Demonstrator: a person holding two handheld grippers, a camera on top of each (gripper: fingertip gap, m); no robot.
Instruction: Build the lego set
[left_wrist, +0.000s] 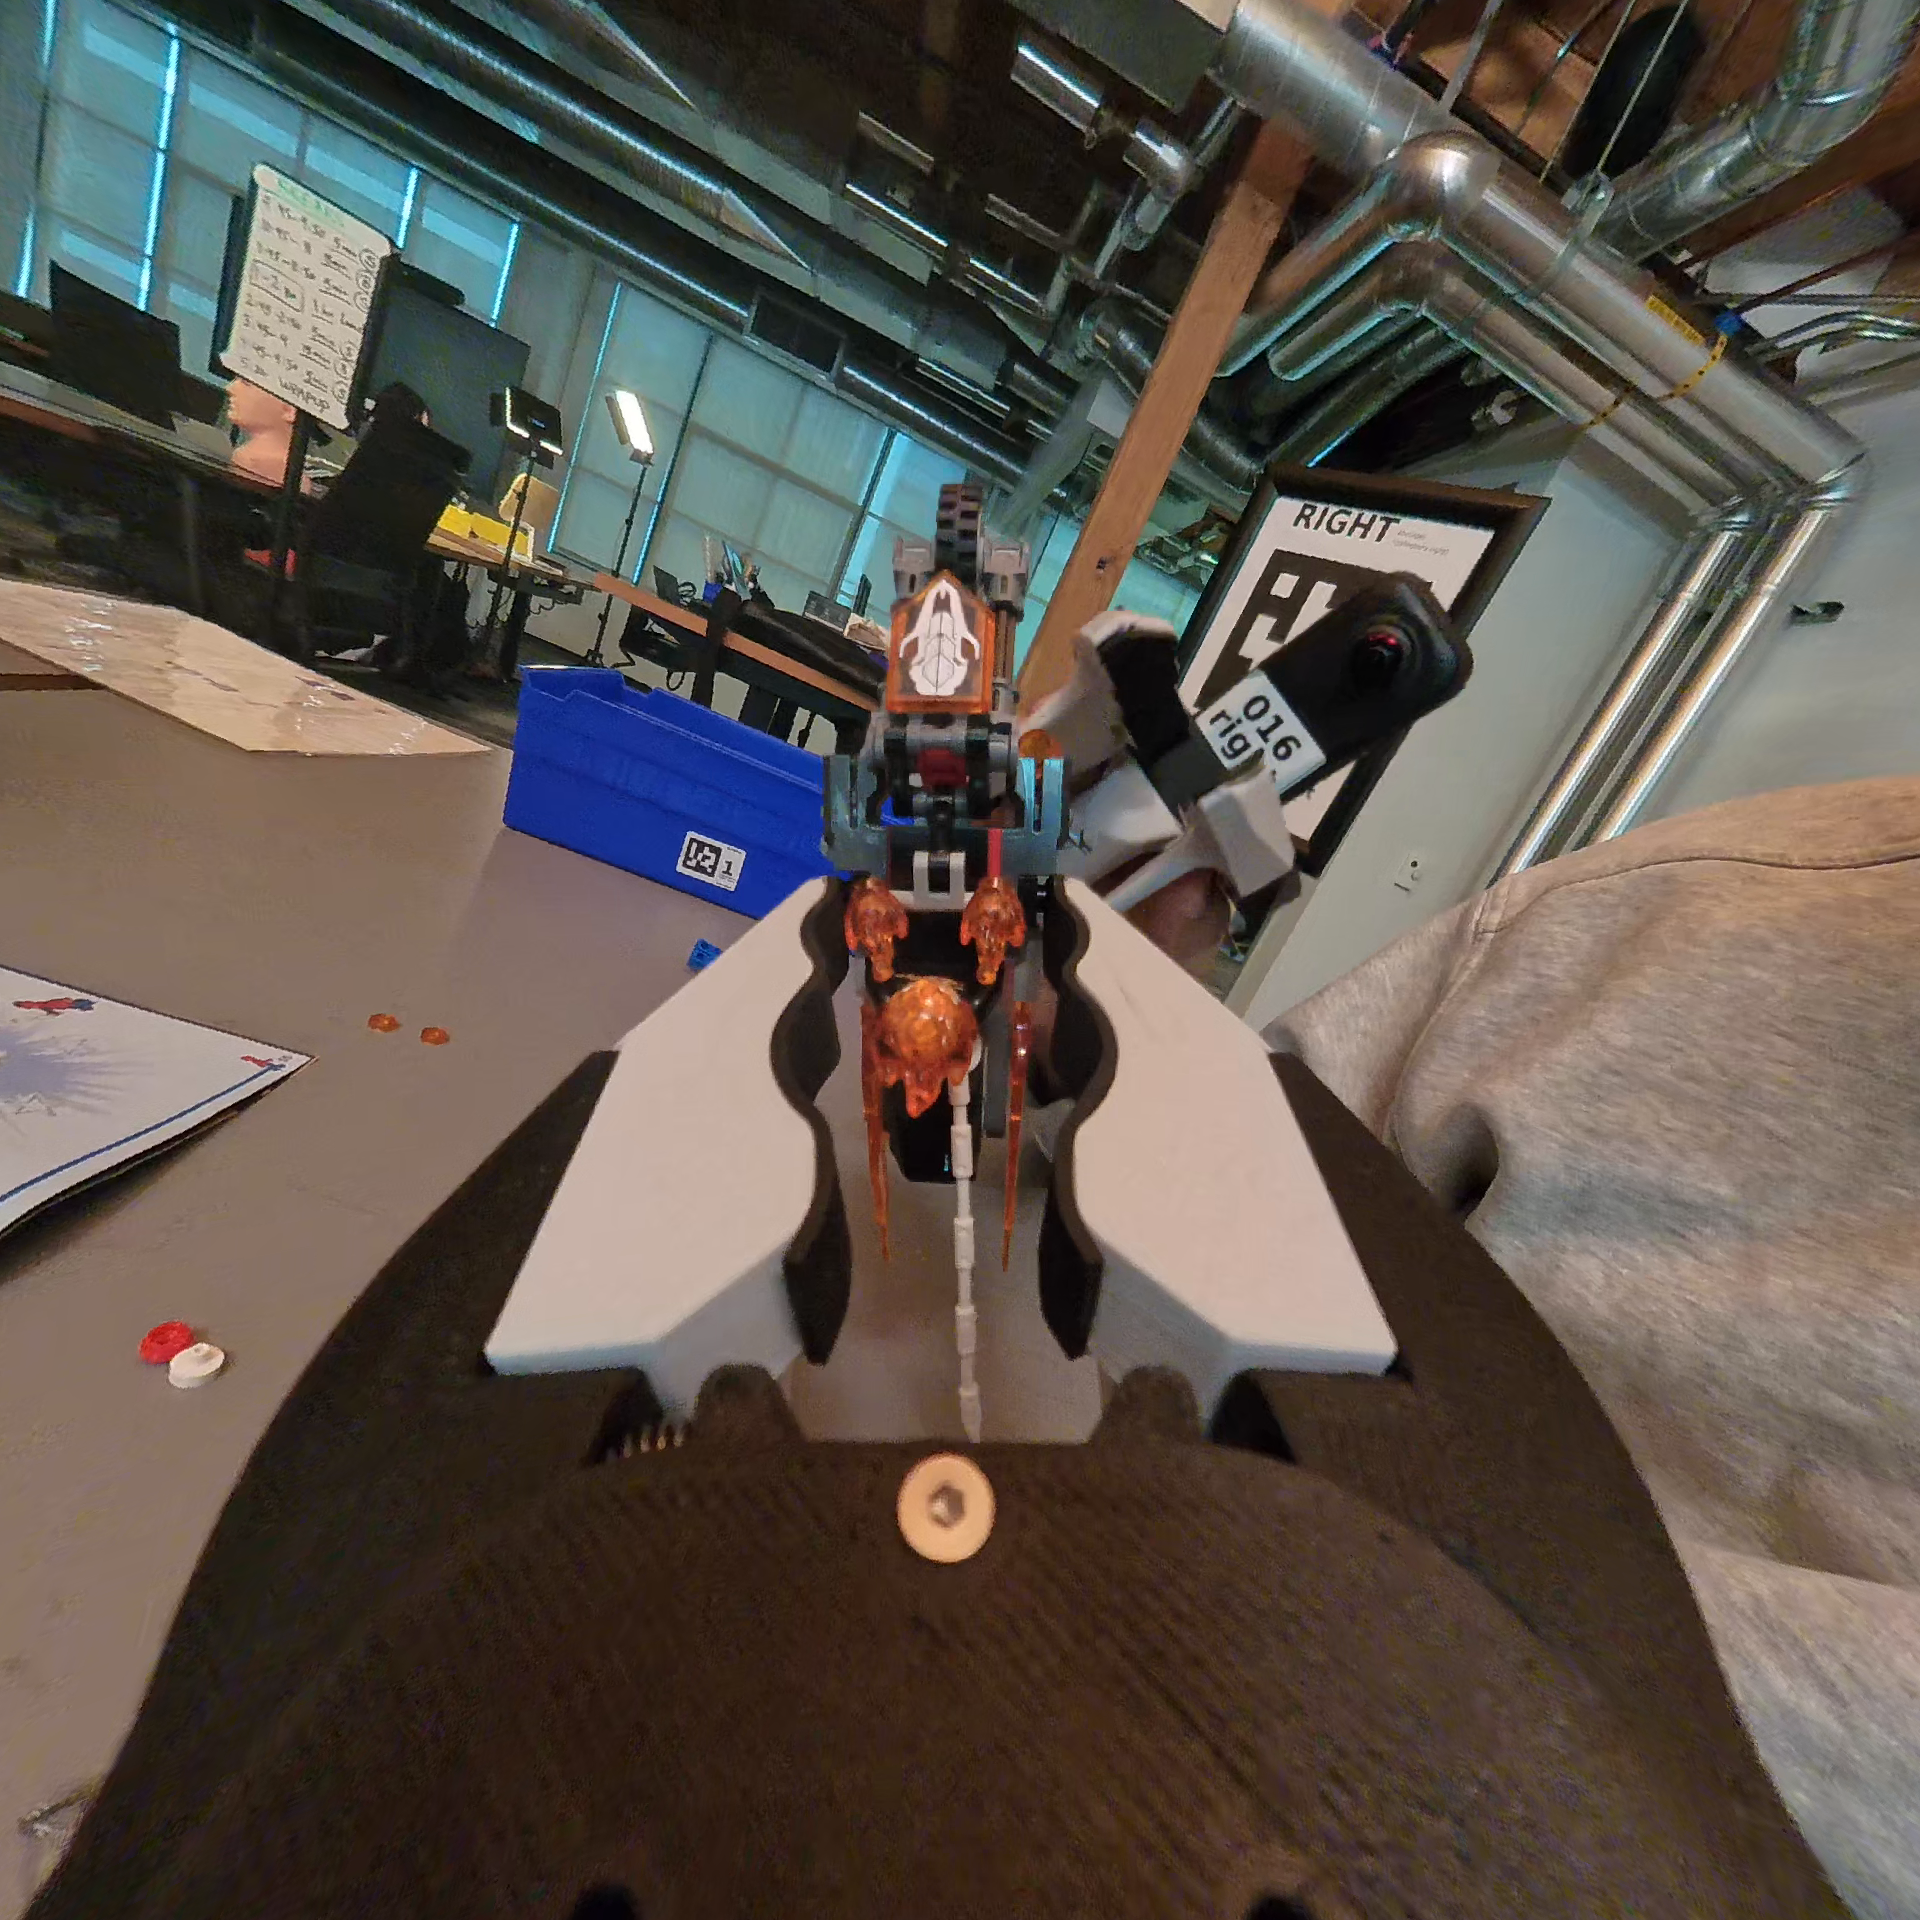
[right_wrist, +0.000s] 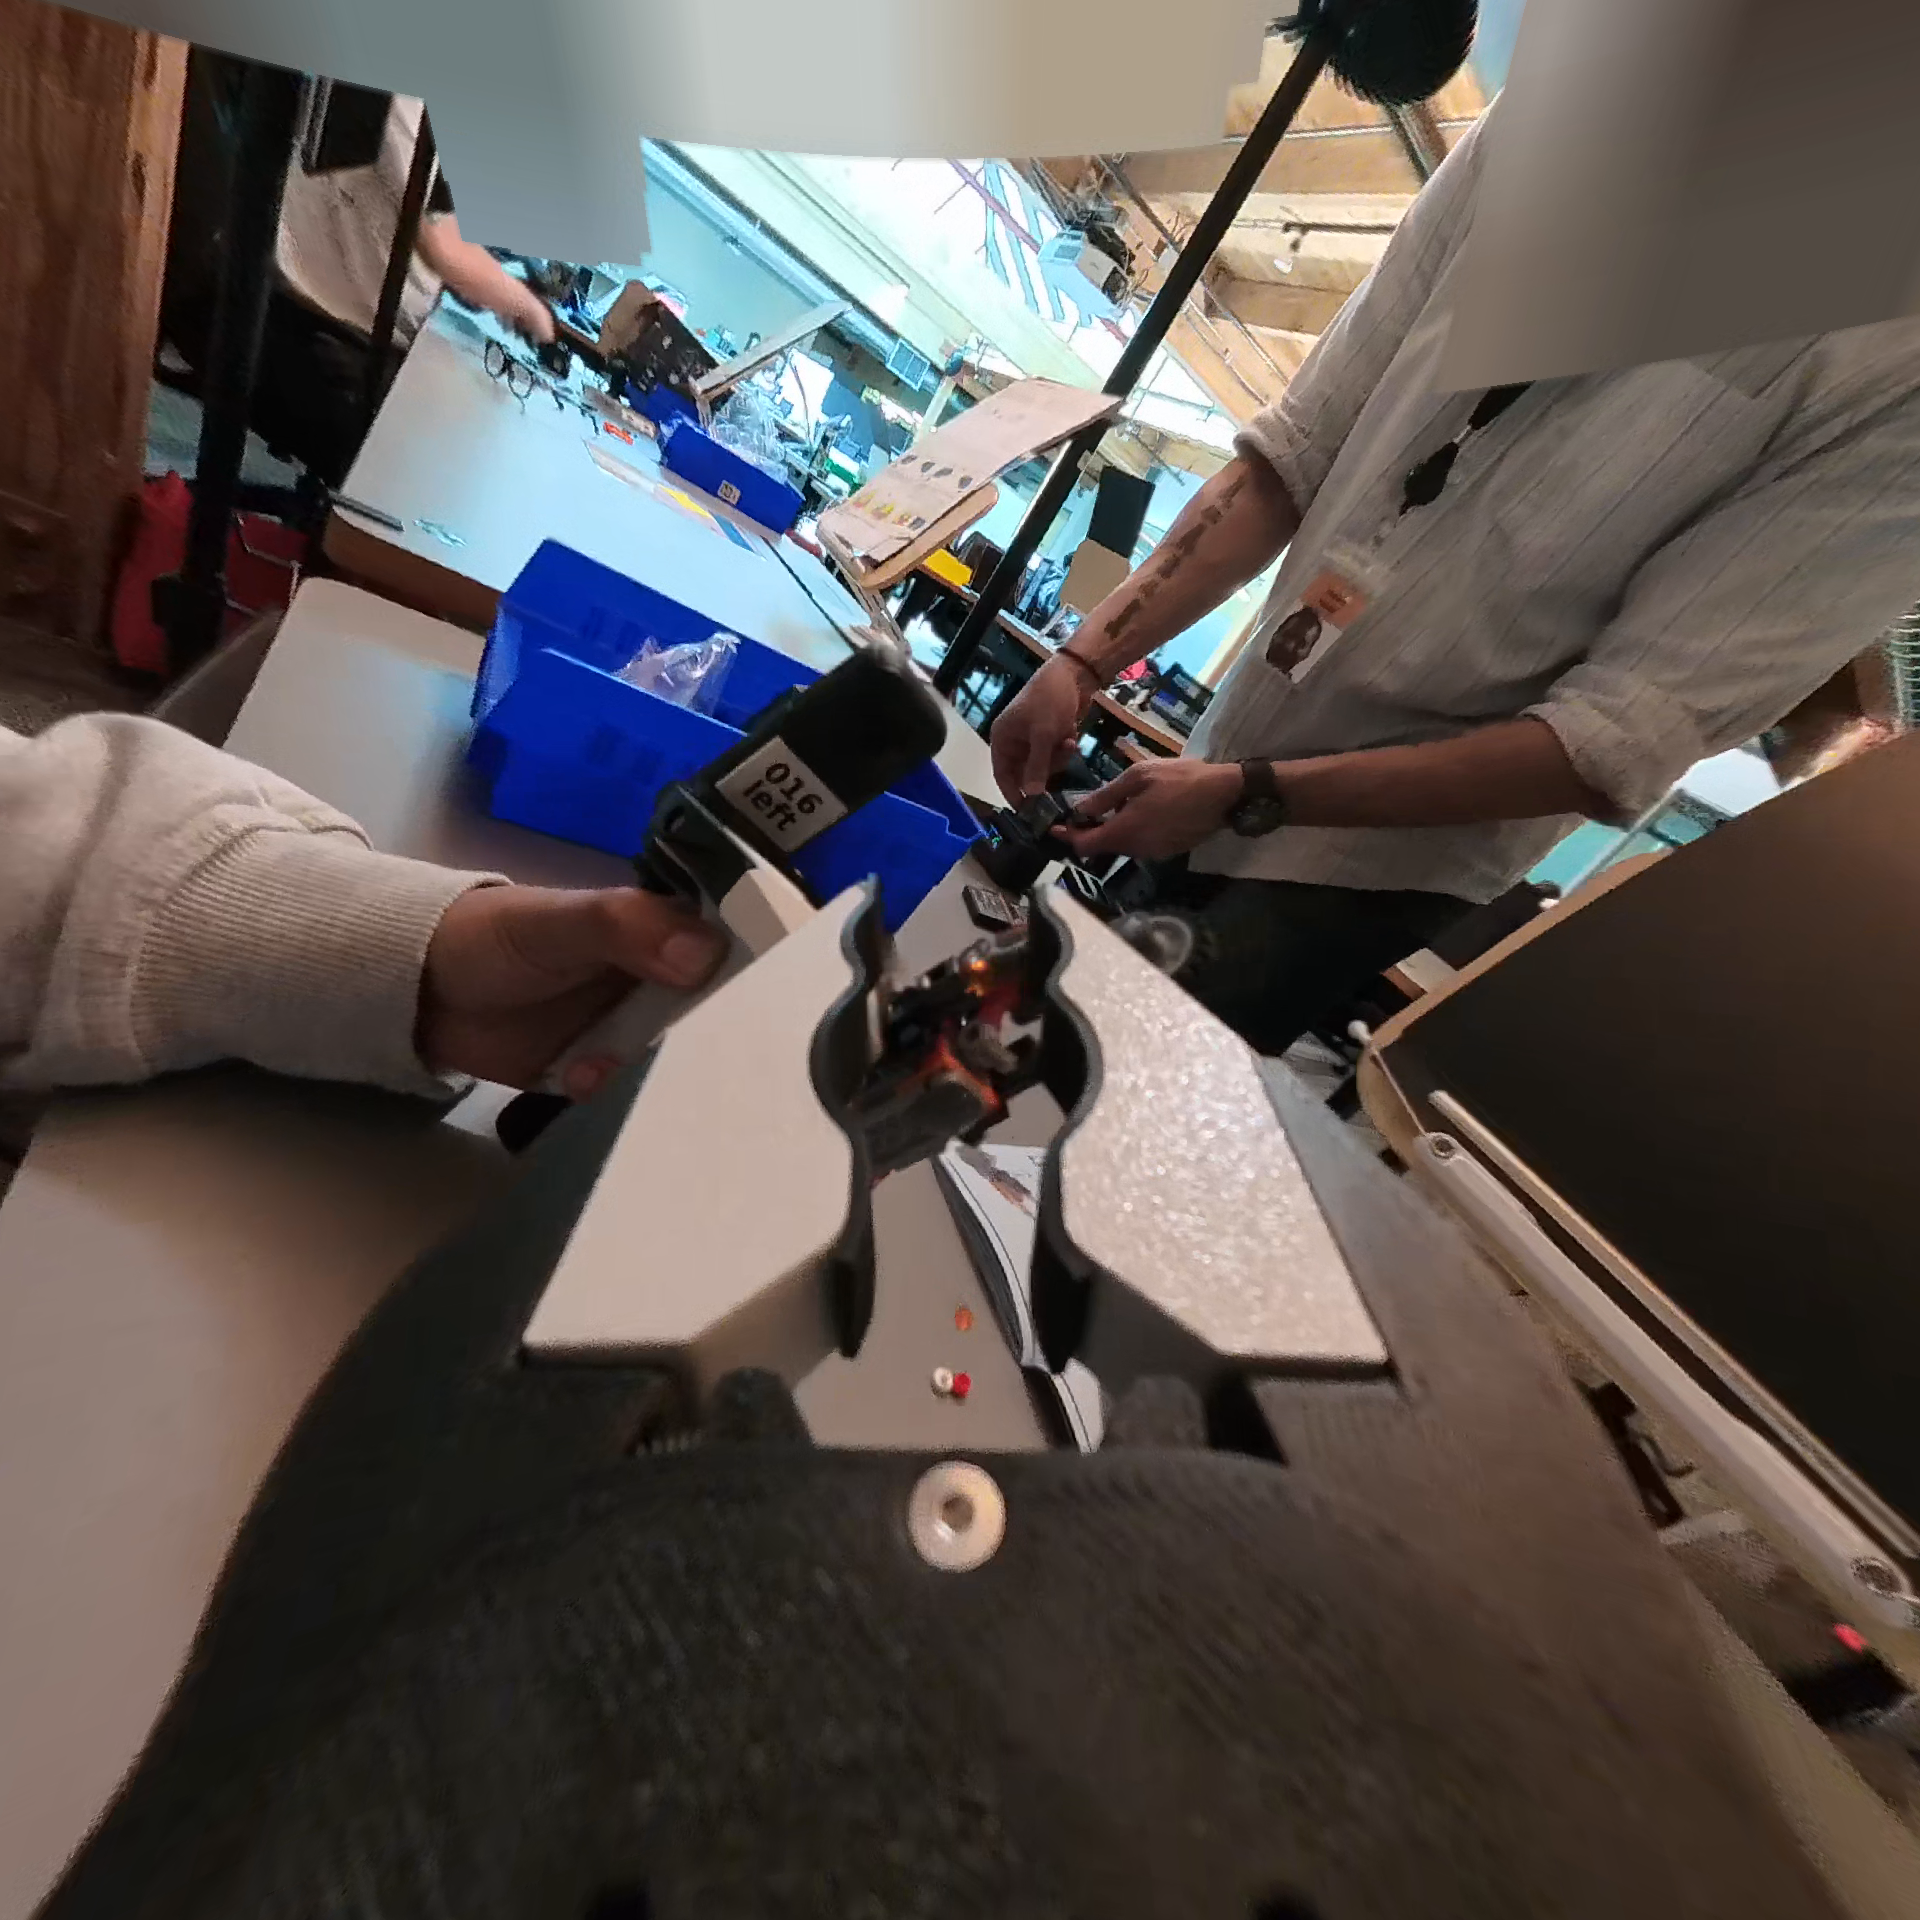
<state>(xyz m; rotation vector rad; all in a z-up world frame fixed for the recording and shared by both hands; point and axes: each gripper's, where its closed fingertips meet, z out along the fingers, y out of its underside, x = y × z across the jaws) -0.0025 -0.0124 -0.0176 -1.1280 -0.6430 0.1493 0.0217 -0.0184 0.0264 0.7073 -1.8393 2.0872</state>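
A lego model (left_wrist: 940, 748) with grey and black parts, an orange shield and clear orange flames is held up above the table. My left gripper (left_wrist: 940, 896) is shut on its lower part, and a white chain hangs down between the fingers. My right gripper (left_wrist: 1174, 769) reaches in from behind on the right. In the right wrist view my right gripper (right_wrist: 951, 920) has its jaws closed on the same model (right_wrist: 935, 1049), with the left gripper (right_wrist: 758, 883) and the hand holding it just to the left.
A blue bin (left_wrist: 665, 769) stands on the grey table (left_wrist: 312, 883), also in the right wrist view (right_wrist: 613, 727). An instruction booklet (left_wrist: 104, 1101), two orange studs (left_wrist: 407, 1029) and red and white round pieces (left_wrist: 182, 1353) lie left. A person (right_wrist: 1507, 623) stands across the table. The tips of one gripper are about 5 cm away from the tips of the other.
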